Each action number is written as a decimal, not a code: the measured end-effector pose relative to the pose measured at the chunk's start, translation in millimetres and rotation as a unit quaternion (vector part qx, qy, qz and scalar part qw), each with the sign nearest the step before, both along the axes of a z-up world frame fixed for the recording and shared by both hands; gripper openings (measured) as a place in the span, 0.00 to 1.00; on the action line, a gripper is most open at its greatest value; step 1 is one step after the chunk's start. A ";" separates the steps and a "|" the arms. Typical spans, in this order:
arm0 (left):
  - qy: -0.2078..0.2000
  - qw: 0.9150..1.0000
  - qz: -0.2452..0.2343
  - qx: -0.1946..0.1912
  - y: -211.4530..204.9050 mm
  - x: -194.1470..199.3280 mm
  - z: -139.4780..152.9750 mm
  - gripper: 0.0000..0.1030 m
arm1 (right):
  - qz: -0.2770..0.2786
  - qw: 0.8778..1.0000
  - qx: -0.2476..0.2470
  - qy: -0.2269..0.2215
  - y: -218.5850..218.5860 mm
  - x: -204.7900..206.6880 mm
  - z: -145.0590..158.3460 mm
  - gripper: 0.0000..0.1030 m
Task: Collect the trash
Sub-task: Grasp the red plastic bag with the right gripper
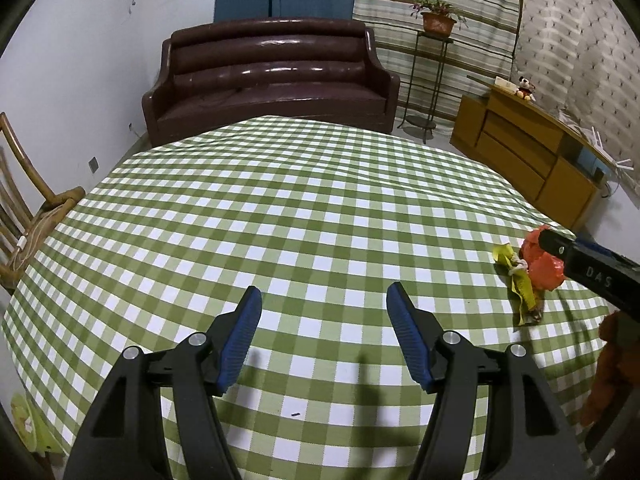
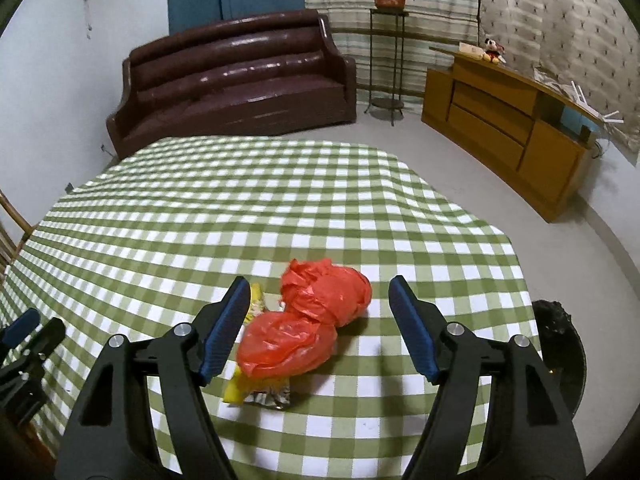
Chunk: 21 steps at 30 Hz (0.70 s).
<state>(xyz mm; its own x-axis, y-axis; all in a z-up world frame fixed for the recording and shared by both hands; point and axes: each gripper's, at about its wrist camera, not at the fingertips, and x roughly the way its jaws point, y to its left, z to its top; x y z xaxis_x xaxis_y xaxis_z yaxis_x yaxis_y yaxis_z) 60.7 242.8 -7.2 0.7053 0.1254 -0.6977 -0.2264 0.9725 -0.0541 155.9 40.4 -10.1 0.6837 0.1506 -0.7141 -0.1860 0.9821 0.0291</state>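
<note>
two tools hang over the table under its green-and-white checked cloth (image 2: pixel 280 200), both angled down at it. the task's things lie together near the cloth's right side: a crumpled red plastic bag (image 2: pixel 308 320) resting over a yellow foil-lined wrapper (image 2: pixel 248 392). a dark bin (image 2: pixel 560 344) shows beyond the table's right edge, likely the drop point. the right tool (image 2: pixel 316 324) stands wide with the red bag between its blue pads (image 2: pixel 412 328), neither pad pressing it. the left tool (image 1: pixel 324 332) is wide too, empty, over bare cloth. best to sink low, centre on the bag's pinched waist, and close firmly so the slick plastic cannot slip; the wrapper can follow.
</note>
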 end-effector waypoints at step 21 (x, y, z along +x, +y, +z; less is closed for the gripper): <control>0.007 1.000 -0.012 -0.007 -9.2 9.8 -3.6 0.62 | 0.005 0.999 0.001 0.036 -16.1 -3.1 -22.8 0.51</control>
<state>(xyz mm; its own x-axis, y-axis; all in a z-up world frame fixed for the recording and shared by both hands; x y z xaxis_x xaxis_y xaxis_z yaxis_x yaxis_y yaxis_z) 70.5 233.7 -10.8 0.6987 0.0979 -0.7087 -0.2033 0.9769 -0.0655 152.8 24.3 -32.9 0.6291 0.1583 -0.7610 -0.1928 0.9802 0.0445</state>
